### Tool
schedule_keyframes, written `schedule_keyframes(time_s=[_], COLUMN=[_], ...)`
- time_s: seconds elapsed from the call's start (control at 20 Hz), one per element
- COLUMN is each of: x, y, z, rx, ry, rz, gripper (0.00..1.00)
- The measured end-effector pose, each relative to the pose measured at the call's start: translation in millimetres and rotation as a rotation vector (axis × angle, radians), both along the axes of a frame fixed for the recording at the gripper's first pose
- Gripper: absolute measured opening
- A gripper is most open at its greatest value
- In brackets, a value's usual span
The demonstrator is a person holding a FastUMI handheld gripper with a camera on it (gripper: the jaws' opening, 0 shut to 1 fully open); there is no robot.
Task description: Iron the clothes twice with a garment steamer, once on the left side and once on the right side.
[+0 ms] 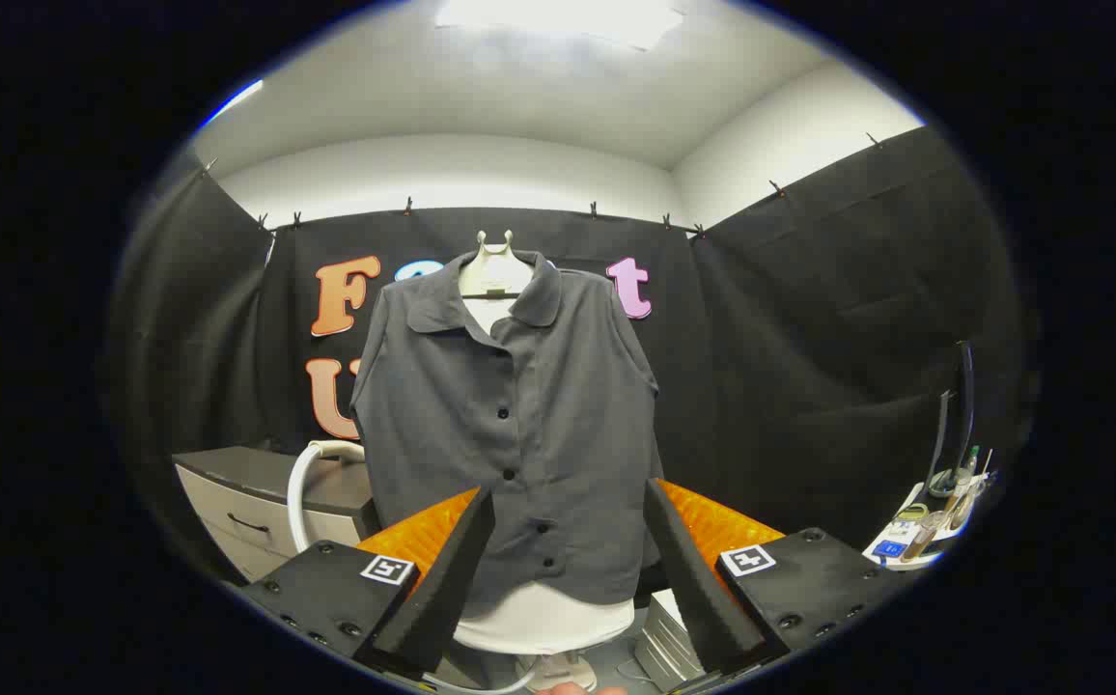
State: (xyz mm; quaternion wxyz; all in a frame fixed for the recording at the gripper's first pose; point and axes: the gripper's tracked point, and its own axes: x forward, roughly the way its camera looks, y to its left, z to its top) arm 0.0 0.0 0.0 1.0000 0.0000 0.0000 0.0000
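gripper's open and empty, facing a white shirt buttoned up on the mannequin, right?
Not quite: the shirt is dark grey, not white. The gripper view shows it buttoned up on the mannequin, with the gripper open and empty, facing it.

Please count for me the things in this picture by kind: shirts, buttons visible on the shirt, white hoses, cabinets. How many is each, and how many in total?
Shirts: 1, grey shirt beyond the open gripper
Buttons: 4
White hoses: 1
Cabinets: 1
Total: 7
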Motion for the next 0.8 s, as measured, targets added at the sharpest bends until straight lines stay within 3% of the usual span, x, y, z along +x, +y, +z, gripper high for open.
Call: schedule_keyframes(time_s=[0.8], x=[-19.8], y=[34.1], z=[7.6], rx=[-0.026], ry=[-0.02], rz=[0.044], gripper=[0.99])
